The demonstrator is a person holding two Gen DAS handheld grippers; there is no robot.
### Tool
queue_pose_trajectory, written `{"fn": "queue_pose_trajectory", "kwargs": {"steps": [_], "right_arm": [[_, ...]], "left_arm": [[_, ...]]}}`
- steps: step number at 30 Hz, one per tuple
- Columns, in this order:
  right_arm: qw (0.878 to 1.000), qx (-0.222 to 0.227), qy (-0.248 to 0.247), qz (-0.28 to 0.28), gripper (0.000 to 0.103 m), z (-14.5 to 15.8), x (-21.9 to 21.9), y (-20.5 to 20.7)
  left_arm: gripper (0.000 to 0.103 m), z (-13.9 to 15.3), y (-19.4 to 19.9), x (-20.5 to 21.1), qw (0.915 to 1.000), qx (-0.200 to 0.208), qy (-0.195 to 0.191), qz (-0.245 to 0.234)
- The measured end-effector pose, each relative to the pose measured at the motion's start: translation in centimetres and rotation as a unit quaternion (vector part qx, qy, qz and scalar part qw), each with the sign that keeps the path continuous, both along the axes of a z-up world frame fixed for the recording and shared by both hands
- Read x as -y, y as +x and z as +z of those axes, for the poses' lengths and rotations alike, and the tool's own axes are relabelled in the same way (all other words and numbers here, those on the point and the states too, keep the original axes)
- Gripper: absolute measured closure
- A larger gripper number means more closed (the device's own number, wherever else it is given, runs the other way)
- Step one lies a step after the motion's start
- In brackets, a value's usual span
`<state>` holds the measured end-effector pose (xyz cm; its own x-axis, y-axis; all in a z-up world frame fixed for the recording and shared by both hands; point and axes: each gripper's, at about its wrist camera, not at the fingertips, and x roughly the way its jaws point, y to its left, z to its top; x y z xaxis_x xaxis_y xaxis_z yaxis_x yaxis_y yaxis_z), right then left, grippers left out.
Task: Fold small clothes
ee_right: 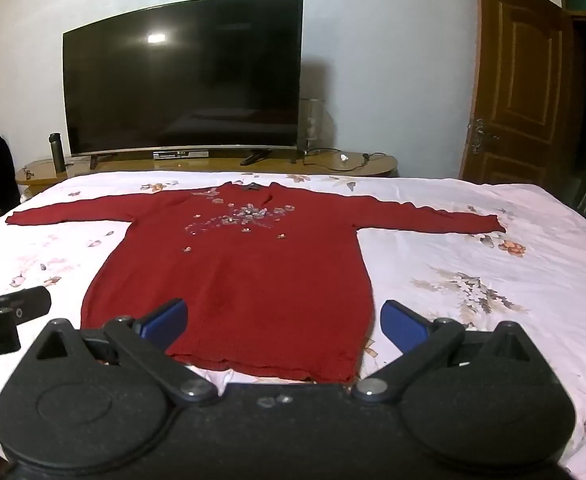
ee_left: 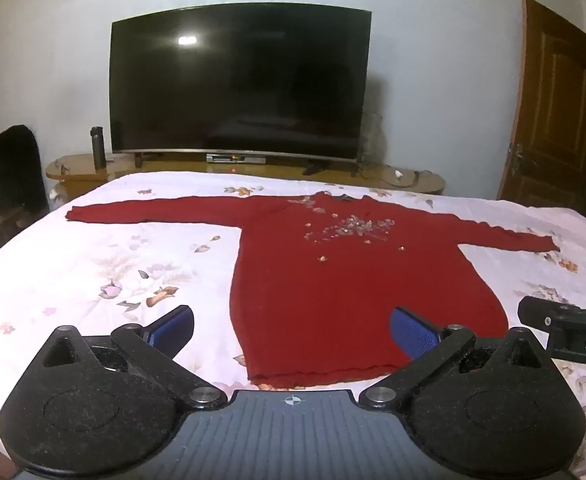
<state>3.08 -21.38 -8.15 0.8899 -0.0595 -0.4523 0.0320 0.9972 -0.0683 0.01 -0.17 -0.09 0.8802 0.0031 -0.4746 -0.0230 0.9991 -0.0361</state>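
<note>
A red long-sleeved knit top (ee_left: 333, 280) with beaded flowers on the chest lies flat on the bed, sleeves spread, hem toward me; it also shows in the right wrist view (ee_right: 245, 280). My left gripper (ee_left: 293, 330) is open and empty, hovering over the hem's left part. My right gripper (ee_right: 285, 322) is open and empty over the hem's right part. The right gripper shows at the right edge of the left wrist view (ee_left: 569, 328); the left gripper shows at the left edge of the right wrist view (ee_right: 9, 316).
The bed has a white floral sheet (ee_left: 93, 272). Beyond its far edge stands a wooden TV stand (ee_left: 253, 168) with a large dark TV (ee_left: 237, 84) and a dark bottle (ee_left: 98, 148). A brown door (ee_right: 521, 80) is at the right.
</note>
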Motion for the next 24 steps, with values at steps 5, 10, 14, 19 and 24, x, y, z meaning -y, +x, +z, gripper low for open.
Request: {"fn": "queue_pose_trajectory", "kwargs": {"steps": [5, 10, 14, 19, 24], "right_arm": [[1.000, 0.001, 0.002, -0.001, 0.001, 0.1, 0.0, 0.1], [1.000, 0.000, 0.004, 0.000, 0.001, 0.1, 0.1, 0.3], [1.000, 0.000, 0.005, 0.000, 0.001, 0.2, 0.1, 0.4], [1.000, 0.001, 0.006, -0.001, 0.001, 0.2, 0.2, 0.5], [1.000, 0.004, 0.004, -0.001, 0.001, 0.2, 0.3, 1.0]], "left_arm": [[0.000, -0.3, 0.3, 0.1, 1.0000, -0.004, -0.004, -0.001], [0.000, -0.5, 1.2, 0.0, 1.0000, -0.008, -0.005, -0.001], [0.000, -0.4, 0.4, 0.1, 1.0000, -0.005, -0.006, 0.001], [0.000, -0.3, 0.4, 0.0, 1.0000, -0.003, -0.009, 0.000], [0.000, -0.2, 0.5, 0.2, 1.0000, -0.001, -0.009, 0.000]]}}
